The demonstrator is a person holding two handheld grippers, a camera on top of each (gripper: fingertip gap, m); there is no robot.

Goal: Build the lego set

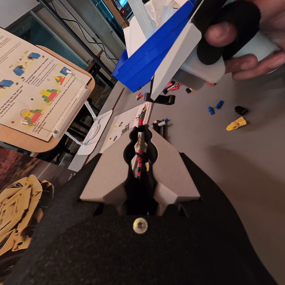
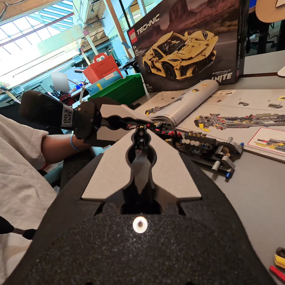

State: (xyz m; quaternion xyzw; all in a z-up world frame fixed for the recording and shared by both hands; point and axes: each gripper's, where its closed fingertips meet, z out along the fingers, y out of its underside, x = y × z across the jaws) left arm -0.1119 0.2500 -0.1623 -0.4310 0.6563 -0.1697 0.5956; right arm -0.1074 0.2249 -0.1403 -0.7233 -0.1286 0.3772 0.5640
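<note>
your right hand [image 1: 254, 38] is blurred and cut off at the far right edge; the set box [image 1: 23, 200] runs off the near left edge.

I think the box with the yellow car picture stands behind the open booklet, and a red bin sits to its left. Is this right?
Not quite: the bin left of the box is green, as the right wrist view shows. The box does stand behind the open booklet.
</note>
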